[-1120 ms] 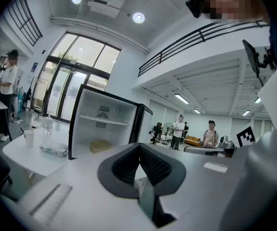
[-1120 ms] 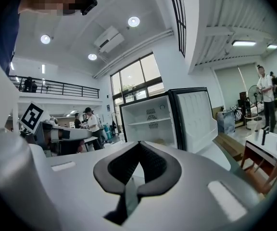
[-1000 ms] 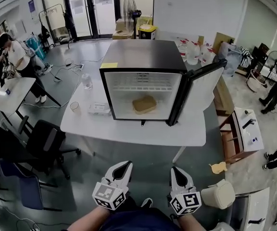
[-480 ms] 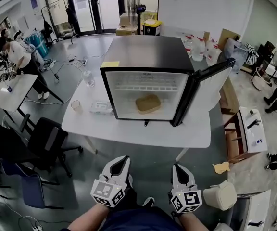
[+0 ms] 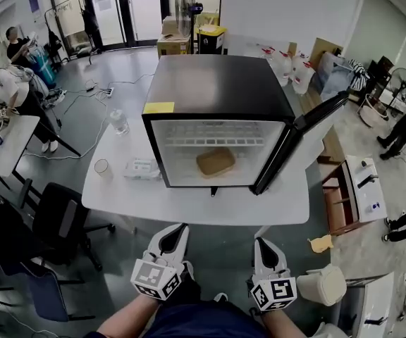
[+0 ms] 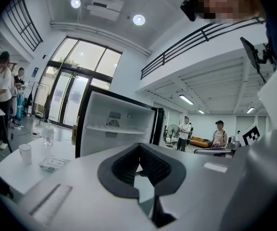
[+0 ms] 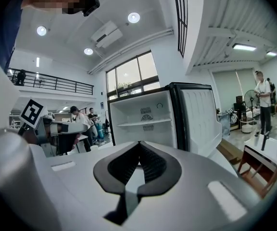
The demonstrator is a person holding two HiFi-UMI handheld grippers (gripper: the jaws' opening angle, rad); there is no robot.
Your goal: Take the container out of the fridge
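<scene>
A black mini fridge (image 5: 217, 83) stands on a white table (image 5: 189, 204), its door (image 5: 309, 136) swung open to the right. A tan flat container (image 5: 215, 162) lies on the fridge floor under a white shelf. My left gripper (image 5: 177, 229) and right gripper (image 5: 262, 243) hover low in the head view, short of the table's near edge, both shut and empty. The left gripper view has the left gripper (image 6: 139, 146) pointing at the open fridge (image 6: 114, 129). In the right gripper view the right gripper (image 7: 139, 143) faces the fridge (image 7: 145, 121) too. Neither gripper view shows the container.
Left of the fridge on the table are a water bottle (image 5: 119, 122), a cup (image 5: 102, 167) and a flat packet (image 5: 142, 167). A black chair (image 5: 58, 220) stands at the table's left, a white bin (image 5: 321, 285) on the floor at the right. People stand in the room's far parts.
Both grippers have moved forward toward the table and the fridge, which now sits larger and nearer in the head view. Their jaws stay shut.
</scene>
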